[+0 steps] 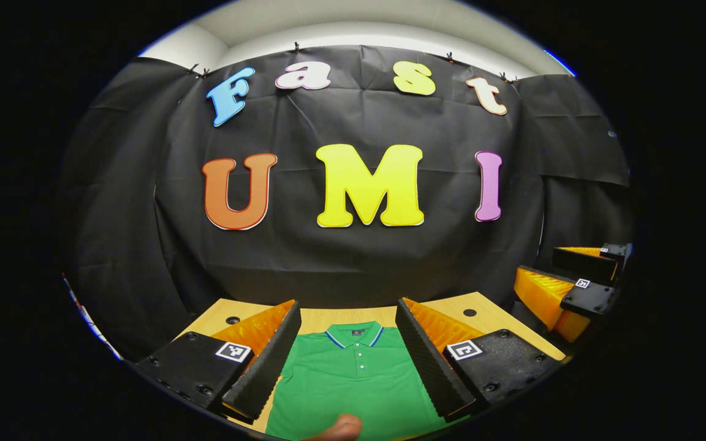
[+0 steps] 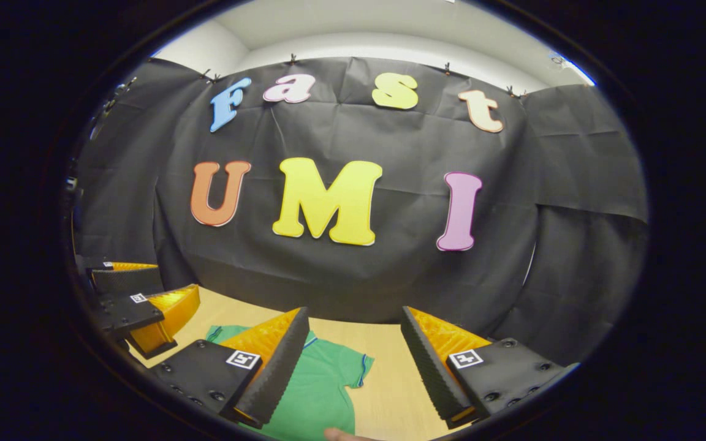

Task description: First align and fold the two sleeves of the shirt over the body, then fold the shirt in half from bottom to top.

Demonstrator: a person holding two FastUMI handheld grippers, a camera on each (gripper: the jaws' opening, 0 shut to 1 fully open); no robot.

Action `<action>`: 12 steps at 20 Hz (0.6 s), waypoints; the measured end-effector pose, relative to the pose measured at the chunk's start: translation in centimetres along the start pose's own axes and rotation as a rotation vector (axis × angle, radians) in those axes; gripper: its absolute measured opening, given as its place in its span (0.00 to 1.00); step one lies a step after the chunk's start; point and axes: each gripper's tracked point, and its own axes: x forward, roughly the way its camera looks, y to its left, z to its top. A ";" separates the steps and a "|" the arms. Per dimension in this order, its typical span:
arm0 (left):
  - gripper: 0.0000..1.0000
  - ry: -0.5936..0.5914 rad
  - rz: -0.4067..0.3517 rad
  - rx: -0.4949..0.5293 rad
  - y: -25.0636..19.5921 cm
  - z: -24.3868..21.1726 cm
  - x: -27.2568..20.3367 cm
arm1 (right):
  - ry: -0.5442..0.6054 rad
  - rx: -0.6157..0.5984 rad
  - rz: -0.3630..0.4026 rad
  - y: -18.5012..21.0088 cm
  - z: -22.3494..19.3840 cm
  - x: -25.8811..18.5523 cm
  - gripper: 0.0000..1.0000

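Note:
A green polo shirt lies flat on the wooden table, collar toward the booth's wall, buttons down its front. My left gripper hovers over the chest, open, fingers spread to either side of the collar with nothing between them. My right gripper is open too, above the table just off the shirt's short sleeve, whose cuff has a blue trim. The shirt's body runs under its left finger. Each gripper appears in the other's view: the right gripper far right, the left gripper far left.
The black cloth wall stands close behind the table's far edge. Two small round holes mark the tabletop near the back. A fingertip pokes in at the bottom of the left gripper view, and another fingertip at the bottom of the right gripper view.

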 end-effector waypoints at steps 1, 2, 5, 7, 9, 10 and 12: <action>1.00 -0.002 0.001 0.001 0.0 0.1 0.0 | 0.013 0.002 0.001 0.0 -0.5 0.3 0.94; 1.00 -0.004 0.002 0.002 0.0 0.1 0.1 | 0.028 0.004 0.000 -0.1 -1.3 0.6 0.94; 1.00 -0.004 0.005 0.009 0.1 0.2 -0.1 | 0.092 0.024 -0.035 -1.0 -3.8 2.0 0.94; 1.00 0.006 0.017 0.021 0.3 -0.1 -0.2 | 0.141 0.036 -0.061 -1.9 -6.1 3.2 0.95; 1.00 0.006 0.029 0.030 0.5 0.1 -0.5 | 0.188 0.037 -0.063 -2.5 -8.5 4.6 0.94; 1.00 0.005 0.035 0.034 0.6 0.4 -0.6 | 0.211 0.032 -0.059 -2.6 -9.8 5.5 0.94; 1.00 0.003 0.046 0.033 0.9 0.8 -0.9 | 0.244 0.013 -0.049 -2.9 -12.3 7.0 0.96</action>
